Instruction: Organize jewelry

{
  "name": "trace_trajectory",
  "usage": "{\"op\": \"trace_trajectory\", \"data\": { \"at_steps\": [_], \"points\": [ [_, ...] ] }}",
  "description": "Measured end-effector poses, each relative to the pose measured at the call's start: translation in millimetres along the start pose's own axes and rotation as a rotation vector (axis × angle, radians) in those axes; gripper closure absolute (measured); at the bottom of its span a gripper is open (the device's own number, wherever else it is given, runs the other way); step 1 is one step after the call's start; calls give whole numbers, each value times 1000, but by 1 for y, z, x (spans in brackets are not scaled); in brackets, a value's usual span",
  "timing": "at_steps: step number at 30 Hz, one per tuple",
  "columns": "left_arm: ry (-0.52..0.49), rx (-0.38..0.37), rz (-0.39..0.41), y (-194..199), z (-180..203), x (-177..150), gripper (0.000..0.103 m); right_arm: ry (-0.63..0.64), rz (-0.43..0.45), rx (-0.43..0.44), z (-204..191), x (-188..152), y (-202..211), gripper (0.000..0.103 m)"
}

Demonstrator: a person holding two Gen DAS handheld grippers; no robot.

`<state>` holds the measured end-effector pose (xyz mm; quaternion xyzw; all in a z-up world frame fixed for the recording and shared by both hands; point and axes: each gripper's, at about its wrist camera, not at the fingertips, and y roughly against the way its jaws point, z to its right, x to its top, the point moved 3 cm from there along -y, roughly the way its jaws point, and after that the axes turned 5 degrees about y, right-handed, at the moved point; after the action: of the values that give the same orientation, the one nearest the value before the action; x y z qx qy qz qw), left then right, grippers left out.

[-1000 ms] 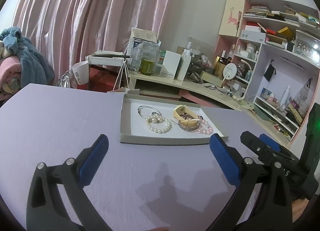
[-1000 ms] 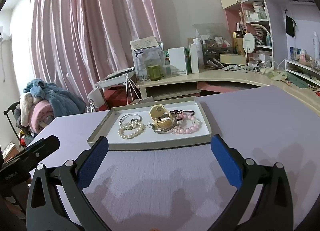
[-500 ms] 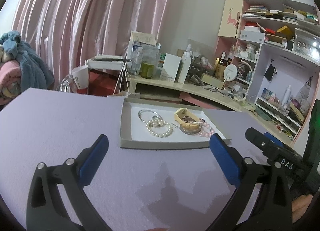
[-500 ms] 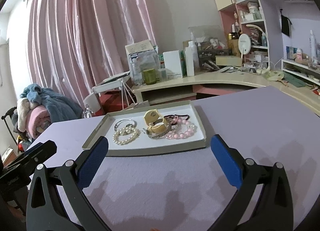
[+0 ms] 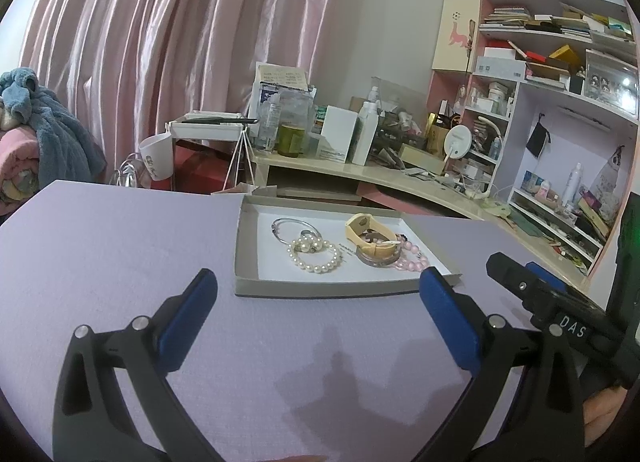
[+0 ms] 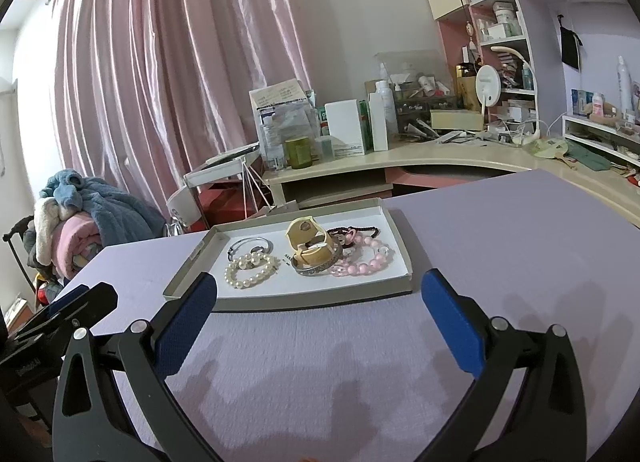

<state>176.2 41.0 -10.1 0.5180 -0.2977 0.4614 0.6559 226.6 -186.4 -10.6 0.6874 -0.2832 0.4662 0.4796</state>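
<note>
A shallow grey tray (image 5: 244, 246) (image 6: 188, 268) with a white floor lies on the lilac table. In it are a white pearl bracelet (image 5: 316, 256) (image 6: 250, 268), a silver bangle (image 5: 290, 228) (image 6: 250, 244), a cream watch (image 5: 370, 234) (image 6: 310, 244) resting on a grey bangle (image 5: 376, 260) (image 6: 316, 268), a pink bead bracelet (image 5: 412, 258) (image 6: 366, 260) and a dark beaded band (image 6: 352, 231). My left gripper (image 5: 318, 302) is open, short of the tray's near wall. My right gripper (image 6: 318, 300) is also open, its blue pads level with the near wall. Neither holds anything.
The lilac table (image 5: 120, 246) spreads wide to the left of the tray. Beyond it a cluttered cream desk (image 6: 440, 158) and pink shelves (image 5: 560, 134) stand before a pink curtain (image 6: 180, 82). A pile of blankets (image 6: 76, 218) sits at far left.
Both grippers have risen or tilted up a little, so the tray sits lower and nearer between the fingers. Their jaws stay wide and the jewellery has not moved.
</note>
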Motion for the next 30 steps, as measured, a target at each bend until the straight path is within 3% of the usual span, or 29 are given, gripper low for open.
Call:
{"op": "trace_trajectory", "data": {
  "at_steps": [8,30],
  "points": [
    [4,-31,-3,0,2,-3,2,1,1,-1,0,-1,0,1],
    [9,-24,-3,-1,-2,-5,2,-1,1,1,-1,-3,-2,1]
  ]
}}
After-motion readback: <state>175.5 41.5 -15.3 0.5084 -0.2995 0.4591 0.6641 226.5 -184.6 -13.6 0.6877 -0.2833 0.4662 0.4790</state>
